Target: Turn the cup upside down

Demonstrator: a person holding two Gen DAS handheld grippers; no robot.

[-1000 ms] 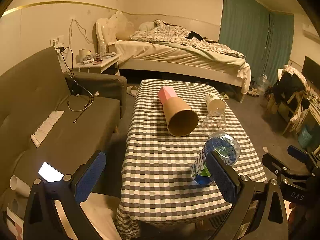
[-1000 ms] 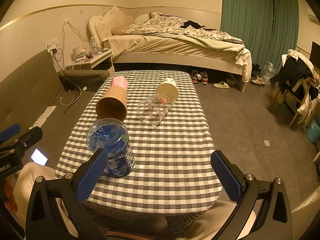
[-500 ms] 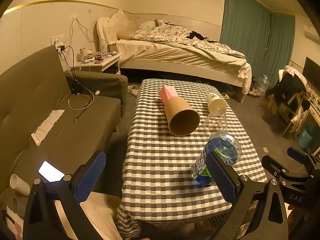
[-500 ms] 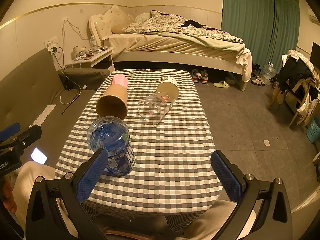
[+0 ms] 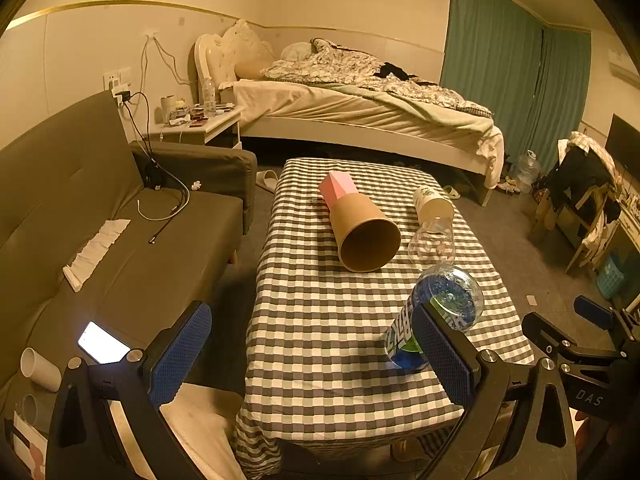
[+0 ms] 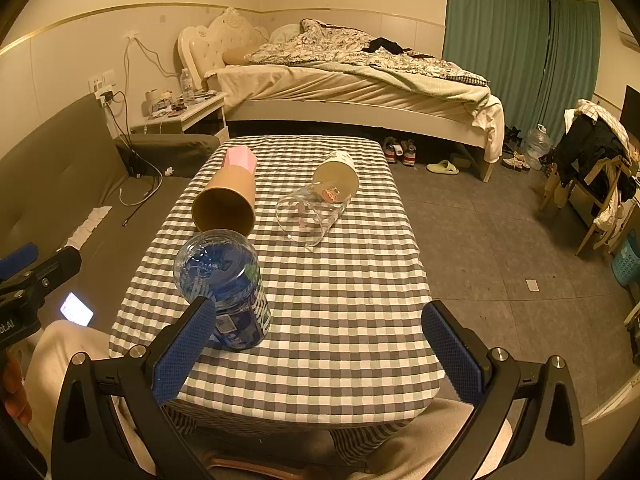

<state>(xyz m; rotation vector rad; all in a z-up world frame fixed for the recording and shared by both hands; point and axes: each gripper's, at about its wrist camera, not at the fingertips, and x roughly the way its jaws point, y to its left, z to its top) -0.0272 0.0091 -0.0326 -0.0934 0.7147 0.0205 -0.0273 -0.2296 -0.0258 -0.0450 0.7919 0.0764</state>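
Nothing has shifted; both tools, left tool (image 5: 310, 350) and right tool (image 6: 316, 350), hang spread and empty. Blue bottle (image 6: 224, 296) sits partly hidden at lower left; clear cup (image 6: 312, 216) lies sideways mid-frame on the checkered counter (image 6: 340, 312), bed (image 6: 360, 84) behind.

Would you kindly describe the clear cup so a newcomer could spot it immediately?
Start at the checkered table before the bed. The clear cup lies on its side mid-table, right of the brown paper cup, against the white cup. Only it is see-through.
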